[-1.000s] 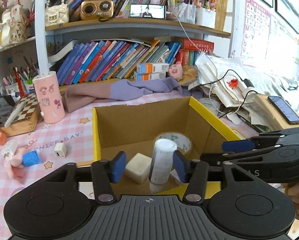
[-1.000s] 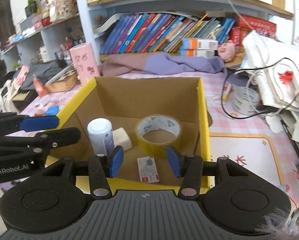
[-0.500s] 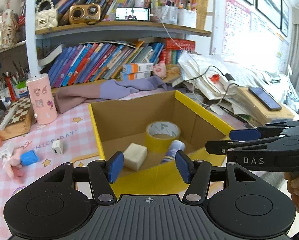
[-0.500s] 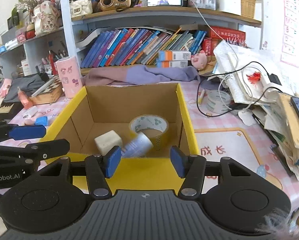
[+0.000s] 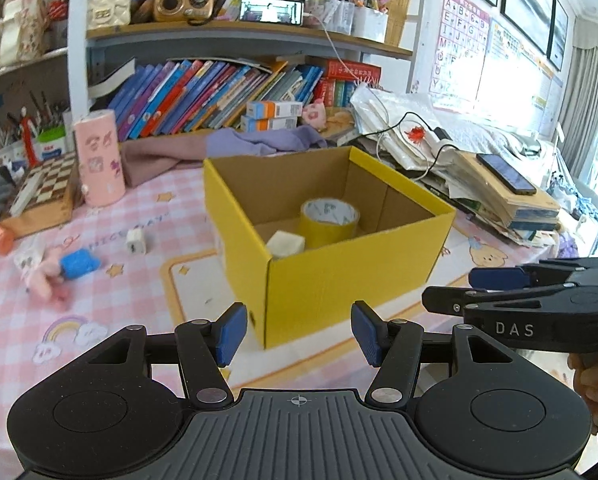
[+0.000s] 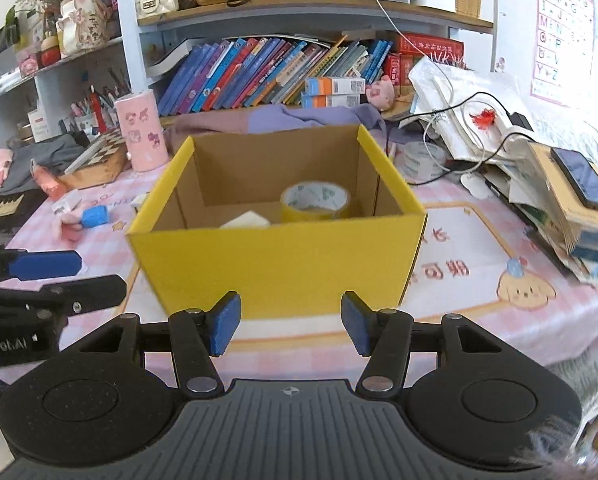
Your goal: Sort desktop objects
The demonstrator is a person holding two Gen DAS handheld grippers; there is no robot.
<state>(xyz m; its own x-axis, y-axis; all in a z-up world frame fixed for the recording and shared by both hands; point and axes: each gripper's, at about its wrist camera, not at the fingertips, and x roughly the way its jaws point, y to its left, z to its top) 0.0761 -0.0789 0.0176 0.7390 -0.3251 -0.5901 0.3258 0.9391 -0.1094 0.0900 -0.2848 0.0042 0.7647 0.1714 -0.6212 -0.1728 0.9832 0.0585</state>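
A yellow cardboard box (image 5: 339, 280) stands on the pink checked tablecloth, straight ahead in both wrist views (image 6: 275, 260). Inside it I see a yellow tape roll (image 5: 329, 220) and a white cube (image 5: 285, 244); the box's front wall hides the rest of its floor. My left gripper (image 5: 299, 334) hangs open in front of the box's near corner, nothing between its blue pads. My right gripper (image 6: 291, 322) is open and empty too, just short of the front wall. Each gripper shows at the edge of the other's view.
Left of the box lie a pink toy with a blue part (image 5: 75, 266), a small white plug (image 5: 135, 240), a pink cylinder (image 5: 99, 160) and a chessboard (image 5: 43, 188). A pile of papers and books with a phone (image 5: 505, 174) and cables crowds the right. Bookshelves stand behind.
Both grippers have drawn back out of the box to its front. The white bottle left my left gripper, tipped over inside the box, and is now out of sight.
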